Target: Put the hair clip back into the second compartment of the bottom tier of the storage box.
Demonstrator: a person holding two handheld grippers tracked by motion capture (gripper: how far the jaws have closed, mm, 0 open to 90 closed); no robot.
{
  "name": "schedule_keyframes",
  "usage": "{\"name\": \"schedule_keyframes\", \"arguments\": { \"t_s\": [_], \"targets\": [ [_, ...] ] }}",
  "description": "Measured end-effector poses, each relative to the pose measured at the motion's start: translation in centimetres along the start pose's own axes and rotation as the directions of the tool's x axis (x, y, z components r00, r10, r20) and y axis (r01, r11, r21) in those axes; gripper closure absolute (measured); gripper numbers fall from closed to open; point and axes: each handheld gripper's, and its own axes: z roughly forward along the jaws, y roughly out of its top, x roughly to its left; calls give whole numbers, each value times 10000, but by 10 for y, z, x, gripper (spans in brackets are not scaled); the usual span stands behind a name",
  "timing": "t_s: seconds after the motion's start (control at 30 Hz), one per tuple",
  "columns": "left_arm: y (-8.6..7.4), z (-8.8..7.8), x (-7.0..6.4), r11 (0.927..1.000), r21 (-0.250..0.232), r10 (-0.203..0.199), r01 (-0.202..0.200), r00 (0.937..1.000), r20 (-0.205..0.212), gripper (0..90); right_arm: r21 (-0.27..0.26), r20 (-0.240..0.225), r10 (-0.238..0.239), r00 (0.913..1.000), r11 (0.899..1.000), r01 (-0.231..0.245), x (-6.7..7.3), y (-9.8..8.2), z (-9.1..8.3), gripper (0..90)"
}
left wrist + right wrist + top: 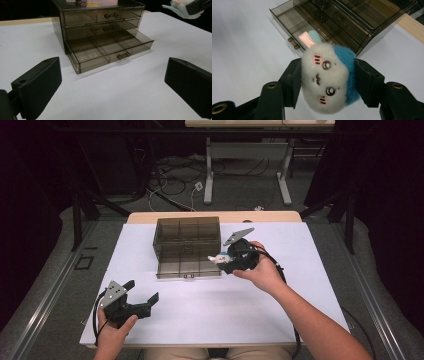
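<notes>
Right gripper [327, 82]: jaws closed on a small plush toy [329, 77], one jaw pressed to each side. The right gripper view gives the detail: a white fluffy face with pink cheek marks, a blue back portion and a pale ear with a pink inner strip. In the high view the same toy [217, 258] reads as a small white and blue patch at the tip of the right gripper [225, 260], held just beside the right edge of the drawer unit [187, 247], above the white table surface [210, 305].

Left gripper [142, 294]: jaws spread wide, nothing between them, held low near the front left of the table. The left gripper view confirms the gap, with bare white surface between the jaws.

Drawer unit: smoked transparent plastic. The left gripper view shows three stacked drawers, the bottom drawer [110, 51] pulled out, its divided compartments holding nothing visible; the two above are shut. The high view shows the top from above.
</notes>
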Motion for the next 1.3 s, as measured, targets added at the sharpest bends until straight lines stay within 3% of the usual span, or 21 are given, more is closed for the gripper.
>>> {"name": "schedule_keyframes", "arguments": {
  "t_s": [0.53,1.3],
  "targets": [
    [0,0,0,10000,-11,-95,95,10000,9,16,-111,-35,-310,9995,9995,309,12,22,16,432],
    [0,-1,2,10000,14,20,-20,10000,26,17,-22,-147,-691,9975,9976,691,27,40,39,431]
  ]
}}
